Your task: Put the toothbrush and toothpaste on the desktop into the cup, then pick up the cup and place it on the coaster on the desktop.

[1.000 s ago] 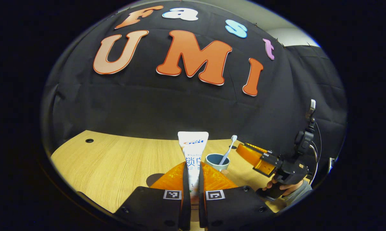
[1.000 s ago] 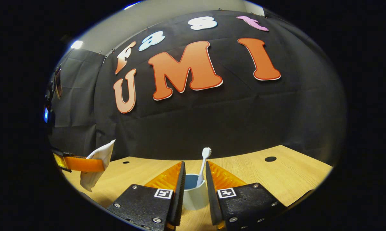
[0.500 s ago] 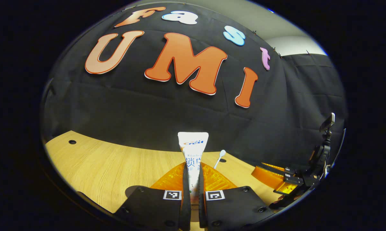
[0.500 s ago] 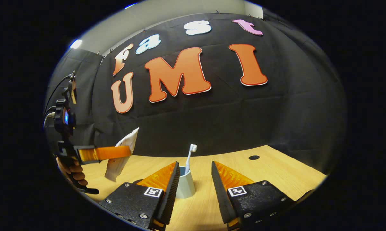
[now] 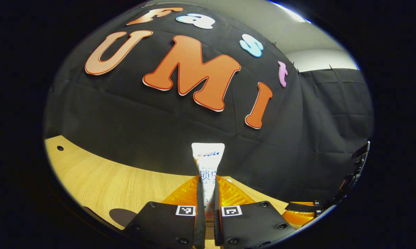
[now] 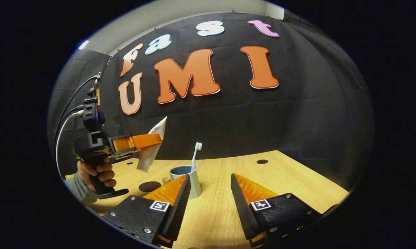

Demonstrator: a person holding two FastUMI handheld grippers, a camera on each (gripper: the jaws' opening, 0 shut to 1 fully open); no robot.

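In the right gripper view, the left hand-held gripper (image 6: 149,141) clamps the toothpaste (image 6: 152,147) above the surface (image 6: 297,183), its lower end hidden. The cup (image 6: 184,173), partly cut off by a finger, holds the toothbrush (image 6: 195,156). The right hand-held gripper (image 6: 208,180) stands apart.

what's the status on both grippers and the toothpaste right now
Left gripper shut on white toothpaste tube, held above the wooden desktop. Right gripper open, empty. White toothbrush in blue-lined cup. Nothing blocking the cup.
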